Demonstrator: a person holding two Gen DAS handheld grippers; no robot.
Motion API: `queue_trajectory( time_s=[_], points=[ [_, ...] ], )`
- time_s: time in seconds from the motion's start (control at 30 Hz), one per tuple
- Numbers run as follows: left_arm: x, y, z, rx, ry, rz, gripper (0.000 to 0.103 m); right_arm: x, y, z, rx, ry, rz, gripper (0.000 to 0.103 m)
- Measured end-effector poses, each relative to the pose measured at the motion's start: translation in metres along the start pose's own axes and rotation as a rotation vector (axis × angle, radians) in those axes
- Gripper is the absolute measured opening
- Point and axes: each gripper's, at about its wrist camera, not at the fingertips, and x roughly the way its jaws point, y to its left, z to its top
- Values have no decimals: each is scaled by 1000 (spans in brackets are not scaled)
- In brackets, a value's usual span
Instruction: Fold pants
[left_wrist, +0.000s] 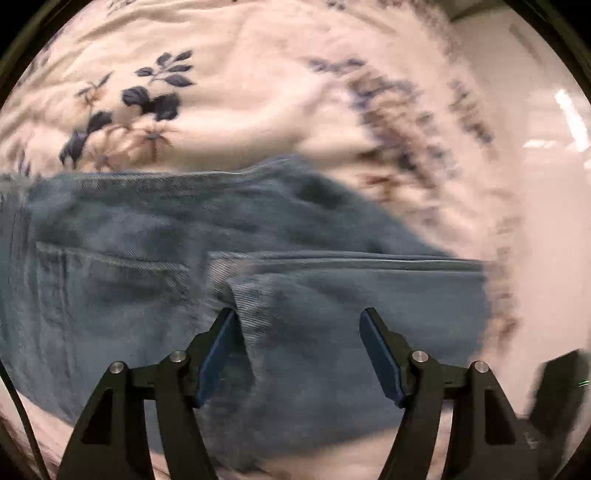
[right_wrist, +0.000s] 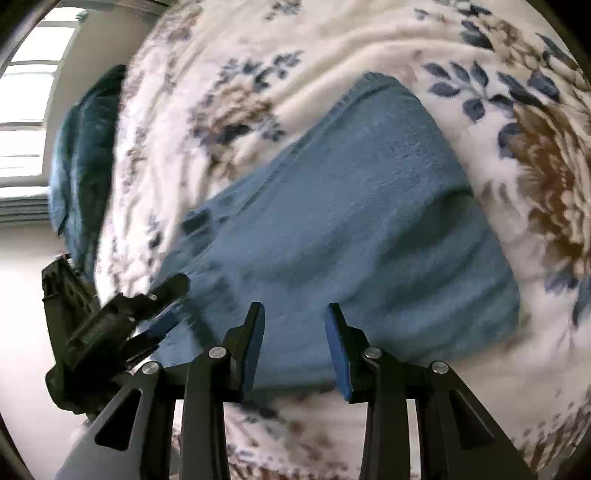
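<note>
Blue denim pants (left_wrist: 221, 240) lie folded on a white floral blanket (left_wrist: 229, 92). In the left wrist view a back pocket (left_wrist: 110, 280) shows at left, and a folded layer with a raw edge lies on top. My left gripper (left_wrist: 297, 317) is open just above that layer, holding nothing. In the right wrist view the pants (right_wrist: 351, 221) form a folded, roughly rectangular stack. My right gripper (right_wrist: 295, 314) is open over its near edge, empty. The left gripper (right_wrist: 162, 310) shows at the pants' left edge.
The floral blanket (right_wrist: 369, 48) covers the bed around the pants. A teal cloth (right_wrist: 85, 147) lies at the bed's far left edge. Beyond it are a window (right_wrist: 29, 92) and pale floor (right_wrist: 22, 332). Pale floor (left_wrist: 546, 221) also borders the bed on the right.
</note>
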Motion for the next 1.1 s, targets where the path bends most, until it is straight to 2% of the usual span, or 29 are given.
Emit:
queue_trajectory(
  time_s=[0.03, 0.07, 0.1, 0.13, 0.2, 0.23, 0.3, 0.4, 0.47, 0.53, 0.6, 0.63, 0.7, 0.73, 0.83, 0.9, 0.97, 1.03, 1.1],
  points=[
    [7, 4, 0, 7, -4, 45, 67, 7, -11, 3, 17, 14, -58, 37],
    [10, 14, 1, -3, -4, 58, 67, 9, -21, 2, 33, 19, -88, 35],
    [11, 23, 1, -16, 0, 40, 66, 9, -38, 1, 59, 25, -120, 20],
    [10, 27, 1, -22, 1, 26, 66, 9, -50, -2, 84, 26, -132, 0],
    [7, 27, -2, -3, -5, 37, 67, 6, -76, -10, 136, 35, -104, 0],
    [7, 25, -4, 14, -10, 55, 67, 6, -83, -11, 158, 41, -75, 0],
    [10, 21, -6, 17, -13, 69, 68, 4, -87, -12, 170, 58, -71, 0],
    [3, 18, -6, -14, -13, 77, 68, -7, -79, -6, 175, 74, -75, 10],
    [-6, 10, -8, -28, -36, 67, 68, -30, -72, -2, 152, 10, -89, 23],
    [-23, 1, -13, -13, -81, 58, 68, -48, -74, 2, 137, -63, -130, 54],
    [-39, -11, -16, 7, -121, 59, 68, -46, -81, 13, 133, -76, -148, 57],
    [-42, -19, -16, 10, -126, 43, 68, -39, -88, 15, 130, -49, -170, 54],
    [-38, -41, -11, 21, -101, -12, 68, -21, -102, 10, 123, -2, -287, 47],
    [-31, -58, -7, 45, -77, -40, 68, -20, -111, 3, 130, 7, -336, 52],
    [-8, -117, 9, 178, -10, -102, 69, -30, -148, -16, 280, 9, -177, 53],
    [17, -169, 22, 323, 88, -154, 70, -42, -159, -20, 345, -26, -67, 54],
    [38, -203, 28, 433, 156, -127, 70, -53, -166, -20, 360, -76, 11, 55],
    [64, -238, 32, 571, 238, -109, 70, -56, -173, -20, 376, -93, 90, 55],
    [87, -263, 29, 695, 308, -53, 70, -51, -182, -23, 419, -96, 169, 55]
  ],
)
